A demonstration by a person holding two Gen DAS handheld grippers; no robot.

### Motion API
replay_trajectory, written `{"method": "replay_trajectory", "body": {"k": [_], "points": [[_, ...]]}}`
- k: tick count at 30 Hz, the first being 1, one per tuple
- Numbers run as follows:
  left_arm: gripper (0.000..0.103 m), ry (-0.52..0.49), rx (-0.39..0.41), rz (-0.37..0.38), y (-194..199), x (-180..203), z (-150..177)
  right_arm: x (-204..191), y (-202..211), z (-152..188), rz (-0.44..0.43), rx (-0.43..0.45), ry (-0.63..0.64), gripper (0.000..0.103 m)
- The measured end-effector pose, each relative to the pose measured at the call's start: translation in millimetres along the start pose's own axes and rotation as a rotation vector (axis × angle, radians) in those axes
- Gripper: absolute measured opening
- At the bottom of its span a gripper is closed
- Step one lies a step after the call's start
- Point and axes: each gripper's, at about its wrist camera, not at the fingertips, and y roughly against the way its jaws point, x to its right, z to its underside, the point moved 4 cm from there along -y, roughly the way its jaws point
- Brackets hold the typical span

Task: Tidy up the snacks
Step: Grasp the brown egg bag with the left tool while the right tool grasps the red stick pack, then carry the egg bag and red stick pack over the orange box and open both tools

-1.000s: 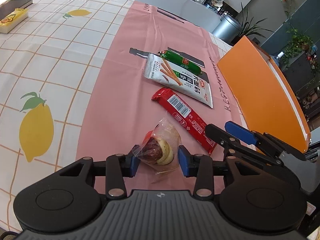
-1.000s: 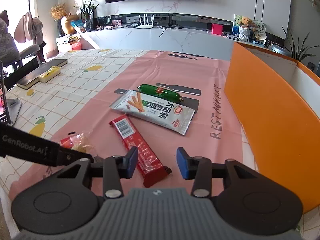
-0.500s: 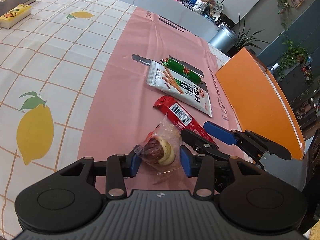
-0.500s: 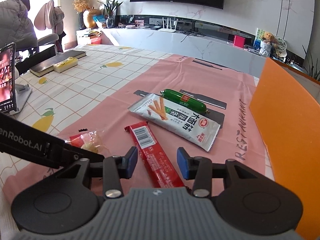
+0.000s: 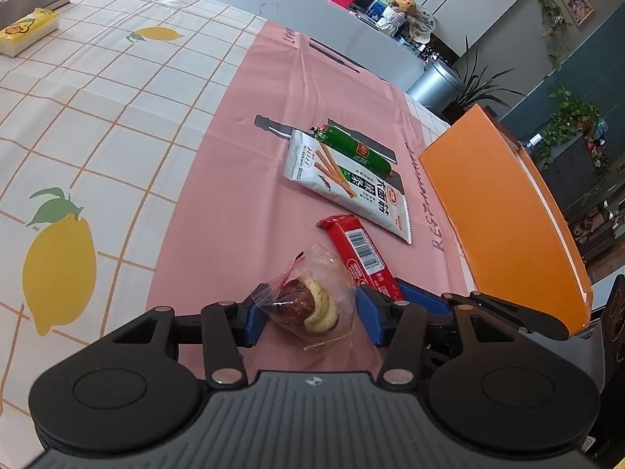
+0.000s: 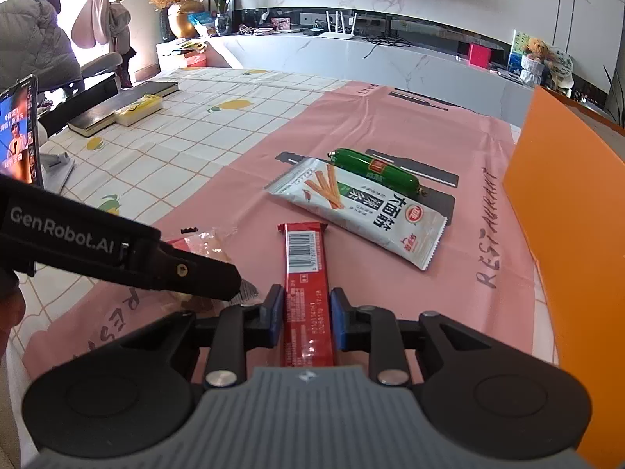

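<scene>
On the pink mat (image 5: 234, 179) all four snacks are lying outside the orange box (image 5: 504, 211), so the sorting is looking barely begun. The left gripper (image 5: 310, 318) is straddling the clear-wrapped pastry (image 5: 312, 305) with its blue pads on either side; a gap is showing at the right pad, so the jaws are sitting apart rather than clamped. The right gripper (image 6: 306, 314) is bracketing the near end of the red bar (image 6: 306, 269), pads hugging its edges, though I cannot tell whether they are pressing yet. The white noodle-stick packet (image 6: 363, 211) and the green sausage (image 6: 375, 168) are lying untouched farther along the mat, near the box.
</scene>
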Motion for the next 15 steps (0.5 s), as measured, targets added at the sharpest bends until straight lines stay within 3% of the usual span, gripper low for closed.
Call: {"method": "replay_trajectory", "body": {"k": [6, 15], "points": [[0.057, 0.015, 0.011, -0.027, -4, 4, -3, 10, 10, 5, 0.005, -0.027, -0.075, 0.022], [0.044, -0.005, 0.016, -0.06, -5, 15, 1, 10, 14, 9, 0.054, -0.086, -0.044, 0.022]]}}
